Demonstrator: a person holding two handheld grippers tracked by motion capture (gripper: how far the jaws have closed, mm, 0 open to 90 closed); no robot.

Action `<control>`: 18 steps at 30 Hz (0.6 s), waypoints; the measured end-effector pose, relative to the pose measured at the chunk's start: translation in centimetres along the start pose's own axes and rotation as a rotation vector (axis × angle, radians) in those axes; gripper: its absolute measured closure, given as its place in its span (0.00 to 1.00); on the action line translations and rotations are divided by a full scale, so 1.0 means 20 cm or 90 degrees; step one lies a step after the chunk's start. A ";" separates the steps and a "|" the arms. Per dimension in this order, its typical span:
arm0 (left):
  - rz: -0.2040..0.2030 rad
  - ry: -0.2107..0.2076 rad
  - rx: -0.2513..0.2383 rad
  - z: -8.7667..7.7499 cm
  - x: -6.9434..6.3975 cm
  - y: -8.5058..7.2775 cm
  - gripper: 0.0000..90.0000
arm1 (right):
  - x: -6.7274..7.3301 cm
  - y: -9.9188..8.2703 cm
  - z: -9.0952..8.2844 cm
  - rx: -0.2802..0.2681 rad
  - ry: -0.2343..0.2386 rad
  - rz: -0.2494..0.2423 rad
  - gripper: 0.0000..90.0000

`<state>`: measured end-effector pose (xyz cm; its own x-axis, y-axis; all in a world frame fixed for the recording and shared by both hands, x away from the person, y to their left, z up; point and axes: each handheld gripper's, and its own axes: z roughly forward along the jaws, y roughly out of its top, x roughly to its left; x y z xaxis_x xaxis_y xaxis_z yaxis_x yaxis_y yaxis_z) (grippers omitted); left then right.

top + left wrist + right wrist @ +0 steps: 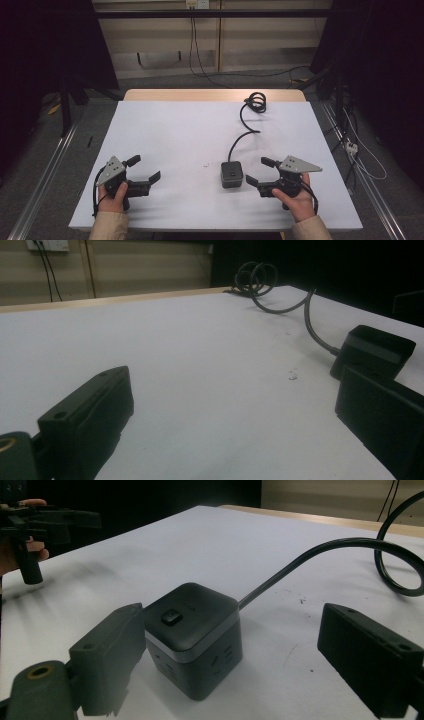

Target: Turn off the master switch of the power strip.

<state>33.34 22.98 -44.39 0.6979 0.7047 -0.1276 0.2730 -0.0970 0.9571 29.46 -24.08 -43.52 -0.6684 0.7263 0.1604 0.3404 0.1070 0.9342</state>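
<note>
Nearest the lens, the right gripper [220,665] stands with jaws wide, one beside the black power cube [192,635], the other well apart. That cube sits on a white table [165,130], its cable [243,129] coiling toward the far wooden edge. Left of the cube, well apart, the left gripper [145,169] gapes wide. Grey floor [45,150] and dark curtains [40,45] surround the table.

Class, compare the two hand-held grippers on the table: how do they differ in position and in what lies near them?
The right gripper sits beside the black power cube, one jaw almost against it; the left gripper stands apart from the cube, over bare white table. Both are open, hand-held, and point inward.
</note>
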 end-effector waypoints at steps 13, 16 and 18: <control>-0.002 0.000 0.001 0.00 0.00 0.00 0.02 | -0.02 -0.01 -0.02 0.000 -0.003 0.002 0.13; -0.001 -0.001 0.001 0.00 0.00 0.00 0.02 | -0.02 -0.02 -0.03 0.002 -0.004 0.003 0.12; -0.002 -0.001 0.001 0.00 0.00 0.00 0.02 | -0.03 -0.02 -0.03 0.002 -0.006 0.002 0.12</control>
<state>33.35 22.98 -44.41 0.6975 0.7045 -0.1311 0.2766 -0.0959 0.9562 29.34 -25.00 -43.76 -0.6615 0.7325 0.1607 0.3443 0.1062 0.9328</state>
